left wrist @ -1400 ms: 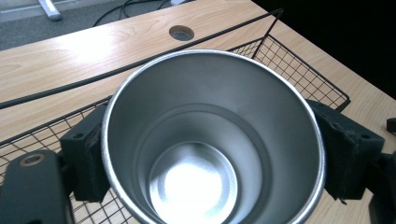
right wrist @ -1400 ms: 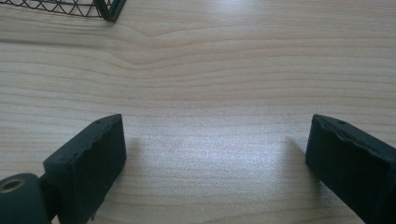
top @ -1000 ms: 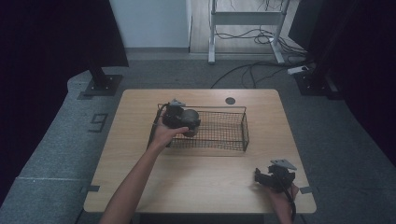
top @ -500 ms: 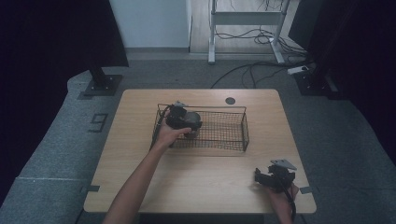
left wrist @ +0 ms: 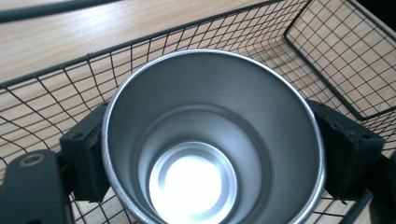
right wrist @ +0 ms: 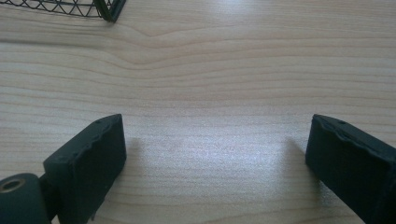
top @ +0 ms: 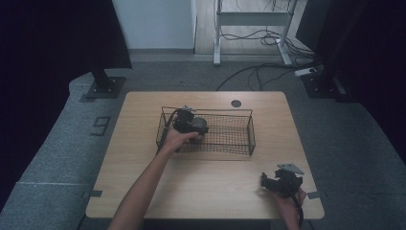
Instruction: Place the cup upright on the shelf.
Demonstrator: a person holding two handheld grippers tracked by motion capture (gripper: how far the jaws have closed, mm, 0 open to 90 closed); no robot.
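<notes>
The stainless steel cup [left wrist: 212,140], probably light, rigid and slick-walled, sits clamped across its outer wall just below the rim by the left gripper [top: 190,123] inside the wire basket [top: 239,143], while the right gripper [right wrist: 219,163] rests wide open and empty over the wooden table [top: 210,187].

A pale wooden tabletop [top: 143,187] stands on grey carpet. A black wire basket [top: 239,136] sits on it, a little left of middle. A dark round hole [top: 235,103] marks the far edge, just beyond the basket.
</notes>
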